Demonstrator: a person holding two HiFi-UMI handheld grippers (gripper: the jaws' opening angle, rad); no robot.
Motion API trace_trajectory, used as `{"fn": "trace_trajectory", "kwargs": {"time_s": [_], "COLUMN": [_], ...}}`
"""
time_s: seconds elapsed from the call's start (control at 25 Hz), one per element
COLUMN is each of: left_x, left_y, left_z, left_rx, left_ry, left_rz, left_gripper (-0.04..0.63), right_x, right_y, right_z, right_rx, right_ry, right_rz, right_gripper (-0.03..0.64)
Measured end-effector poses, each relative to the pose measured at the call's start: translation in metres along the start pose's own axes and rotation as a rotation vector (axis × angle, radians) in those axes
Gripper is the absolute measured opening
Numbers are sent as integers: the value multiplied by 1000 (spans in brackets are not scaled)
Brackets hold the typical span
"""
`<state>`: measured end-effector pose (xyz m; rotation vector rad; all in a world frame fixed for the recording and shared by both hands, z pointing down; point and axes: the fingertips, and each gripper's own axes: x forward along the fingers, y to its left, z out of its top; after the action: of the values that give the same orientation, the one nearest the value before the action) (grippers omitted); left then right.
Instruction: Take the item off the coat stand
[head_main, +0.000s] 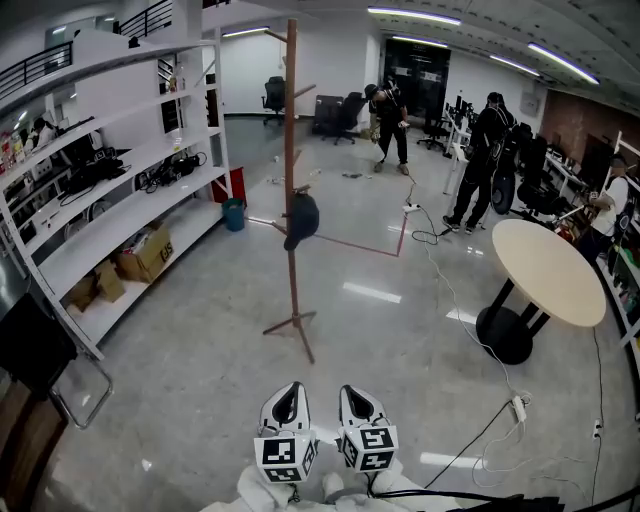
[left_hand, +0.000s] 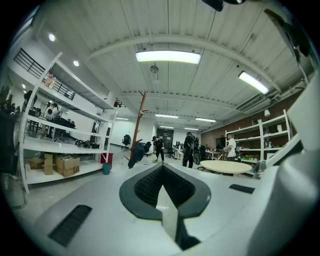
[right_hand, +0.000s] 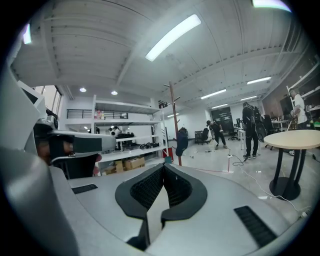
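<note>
**Well short of the stand, both claws empty**

Left gripper (head_main: 289, 392) and right gripper (head_main: 358, 394) sit low, jaws pressed together on nothing. Best to walk in, spread one claw early, and lift upward off the peg rather than tug. The dark item (head_main: 300, 220) hangs mid-height on the coat stand (head_main: 291, 120), well ahead, its long axis near vertical and its bulk drooping floorward.

A glossy grey floor (head_main: 200, 330) is lit by ceiling strip lights (head_main: 415, 15). White shelving (head_main: 120, 215) is lined along the left wall, with cardboard boxes (head_main: 145, 255) stored low. A round pale table (head_main: 550, 270) is set at right, and office chairs (head_main: 273, 97) are seen beyond.
</note>
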<state>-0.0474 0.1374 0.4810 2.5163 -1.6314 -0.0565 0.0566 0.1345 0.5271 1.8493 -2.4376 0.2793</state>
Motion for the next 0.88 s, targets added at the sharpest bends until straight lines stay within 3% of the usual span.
{"fn": "trace_trajectory", "kwargs": {"time_s": [0.88], "left_x": [83], "left_y": [2], "left_z": [-1], "left_rx": [-9], "left_ry": [18], "left_rz": [22], "left_gripper": [-14], "right_x": [69], "right_y": [-46], "right_z": [14], "right_rx": [-3], "right_ry": [15], "right_rz": [41], "right_gripper": [9]}}
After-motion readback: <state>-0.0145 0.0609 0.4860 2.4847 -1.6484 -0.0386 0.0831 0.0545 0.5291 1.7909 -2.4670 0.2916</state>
